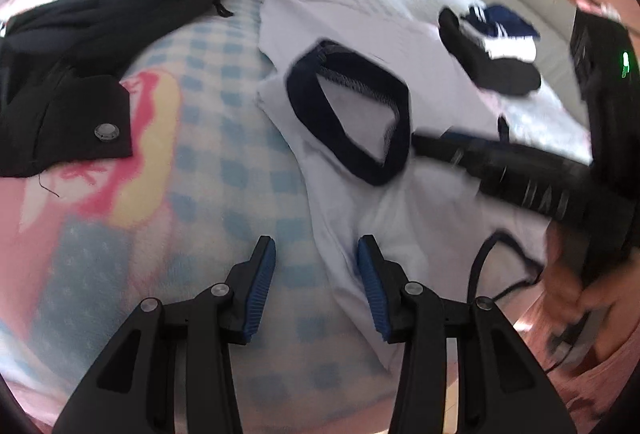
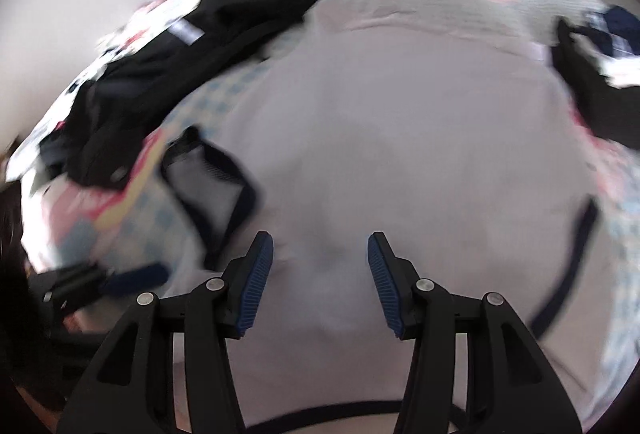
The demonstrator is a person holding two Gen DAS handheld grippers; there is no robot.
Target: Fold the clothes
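while the white shirt (image 1: 360, 218) lies spread flat over the bed (image 1: 208, 162), the left gripper (image 1: 316, 254) hangs just above its near left edge, jaws about half apart with nothing between the blue pads; one pad sits over the checked blanket, the other over white cloth. straight ahead of that gripper and a little right, the shirt's dark navy neckband (image 1: 352, 114) forms an open loop, stitching showing along the inner rim. the fabric is pale, almost lilac-white, with soft creases running toward the gripper. a thin dark trim edges it at the right.

over to the right gripper (image 2: 320, 254): jaws also roughly half open, empty, poised above the broad plain middle of the shirt (image 2: 380, 138). the neckband (image 2: 208, 174) shows to its left, blurred. a dark hem line curves below the fingers and another dark band runs off right.

beyond and left of both grippers, a crumpled black garment (image 1: 100, 14) with a metal snap button (image 1: 107, 132). far right ahead, a small pile of folded clothes (image 1: 492, 42), black, white and navy. in the left view the right gripper's body and the hand (image 1: 576, 286) holding it fill the right edge.
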